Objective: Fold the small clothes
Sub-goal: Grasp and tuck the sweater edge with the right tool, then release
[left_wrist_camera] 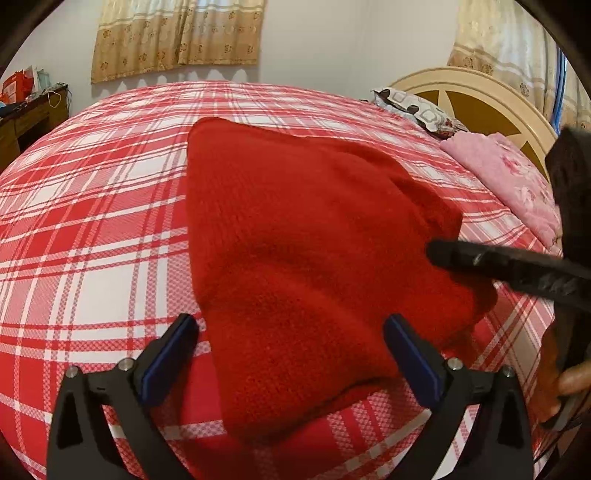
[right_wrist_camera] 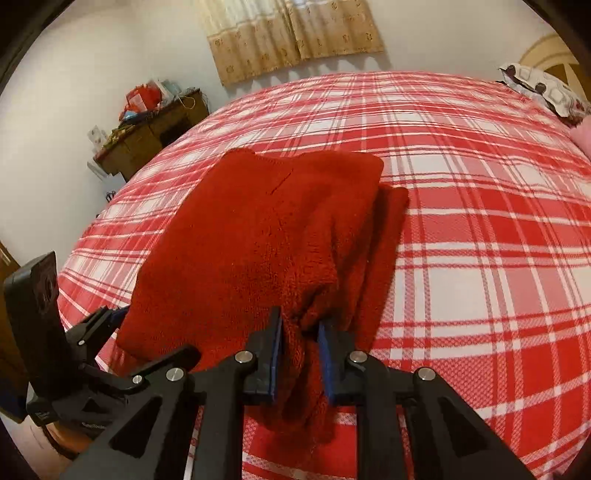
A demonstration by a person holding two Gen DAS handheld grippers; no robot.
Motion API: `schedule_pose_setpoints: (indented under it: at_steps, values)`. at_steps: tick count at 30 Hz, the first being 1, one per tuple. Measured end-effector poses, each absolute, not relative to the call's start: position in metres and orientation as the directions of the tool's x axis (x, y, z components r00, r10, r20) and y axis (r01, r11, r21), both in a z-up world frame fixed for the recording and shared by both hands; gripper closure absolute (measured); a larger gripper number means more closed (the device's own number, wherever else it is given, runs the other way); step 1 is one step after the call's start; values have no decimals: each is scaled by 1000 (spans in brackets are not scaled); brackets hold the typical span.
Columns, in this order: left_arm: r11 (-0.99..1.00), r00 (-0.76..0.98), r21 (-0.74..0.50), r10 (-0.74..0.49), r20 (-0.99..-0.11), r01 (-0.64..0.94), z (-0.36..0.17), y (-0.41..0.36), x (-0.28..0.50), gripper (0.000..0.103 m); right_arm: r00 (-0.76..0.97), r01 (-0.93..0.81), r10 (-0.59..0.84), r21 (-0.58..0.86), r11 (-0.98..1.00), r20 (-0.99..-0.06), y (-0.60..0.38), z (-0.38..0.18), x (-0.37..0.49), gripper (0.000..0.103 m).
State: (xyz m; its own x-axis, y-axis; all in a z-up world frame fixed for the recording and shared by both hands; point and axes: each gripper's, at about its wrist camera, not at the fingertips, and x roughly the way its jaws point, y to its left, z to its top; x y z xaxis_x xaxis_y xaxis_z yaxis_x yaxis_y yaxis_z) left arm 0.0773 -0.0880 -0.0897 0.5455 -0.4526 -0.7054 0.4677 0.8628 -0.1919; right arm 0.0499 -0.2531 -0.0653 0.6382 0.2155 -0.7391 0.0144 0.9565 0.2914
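One red knitted garment [left_wrist_camera: 310, 258] lies folded on a bed covered with a red-and-white plaid sheet [left_wrist_camera: 92, 229], its layers stacked into a thick, roughly triangular bundle as the left wrist view shows it. Its near edge hangs toward the camera.

Seen from its own camera, the left claw [left_wrist_camera: 291, 354] stands wide, its blue-padded fingers [left_wrist_camera: 170, 354] spread to either side of the garment's near end; the pads do not press on the fabric, and the cloth sits between them without being gripped. The right claw [right_wrist_camera: 301, 354] is narrow, its two blue pads pinching a gathered fold of the red knit at the garment's near right corner, so that a bunch of cloth runs down between the fingers. In the left wrist view the right claw's black finger reaches in from the right edge, over the garment's right side, with part of a hand [left_wrist_camera: 569, 384] showing below it. In the right wrist view the left claw's black body sits at the lower left, just beside the garment's left edge.

Farther up the bed a pink floral blanket [left_wrist_camera: 509, 184] and a patterned pillow [left_wrist_camera: 417, 107] lie by a cream headboard [left_wrist_camera: 480, 96]. Beige curtains [right_wrist_camera: 291, 33] hang on the white wall, and a cluttered wooden table [right_wrist_camera: 147, 136] stands beside the bed.
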Motion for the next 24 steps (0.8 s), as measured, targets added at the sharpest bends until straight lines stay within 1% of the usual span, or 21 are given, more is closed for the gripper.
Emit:
schedule_pose_setpoints:
  at_steps: [3, 5, 7, 8, 9, 10, 13, 15, 17, 19, 21, 24]
  values:
    - [860, 544, -197, -459, -702, 470, -90, -87, 77, 0, 646, 55, 255, 377, 925, -720, -270, -73, 36, 90]
    - [860, 543, -197, -459, -703, 471, -90, -87, 76, 0, 652, 64, 261, 395, 916, -712, -274, -78, 24, 94]
    - [861, 546, -186, -452, -705, 473, -90, -88, 74, 0, 649, 86, 252, 399, 913, -718, -277, -81, 14, 94]
    - [862, 547, -183, -450, -706, 473, -90, -89, 73, 0, 640, 99, 262, 416, 904, -723, -281, -85, 9, 88]
    - [862, 547, -180, -448, -708, 473, -90, -89, 73, 0, 638, 107, 270, 430, 896, -721, -281, -84, 10, 84]
    - [864, 547, -177, -444, -710, 472, -90, -90, 72, 0, 638, 111, 281, 446, 888, -717, -283, -83, 9, 84]
    - [870, 557, -166, -433, -709, 465, -90, -89, 70, 0, 672, 84, 240, 394, 916, -700, -275, -60, 6, 84]
    - [874, 562, -168, -430, -707, 456, -90, -87, 70, 0, 725, 63, 188, 335, 940, -663, -268, -36, 5, 84]
    - [874, 562, -181, -436, -703, 452, -90, -85, 70, 0, 756, 55, 175, 327, 943, -631, -263, -22, 13, 84]
    - [875, 562, -178, -433, -704, 451, -91, -85, 70, 0, 765, 28, 193, 331, 943, -615, -255, -18, 25, 84]
    - [876, 565, -169, -427, -706, 451, -90, -86, 70, 0, 755, 3, 205, 317, 948, -622, -245, -22, 41, 84]
    - [874, 561, -180, -435, -704, 452, -91, -84, 70, 0, 691, 46, 163, 268, 962, -704, -239, -51, 61, 84]
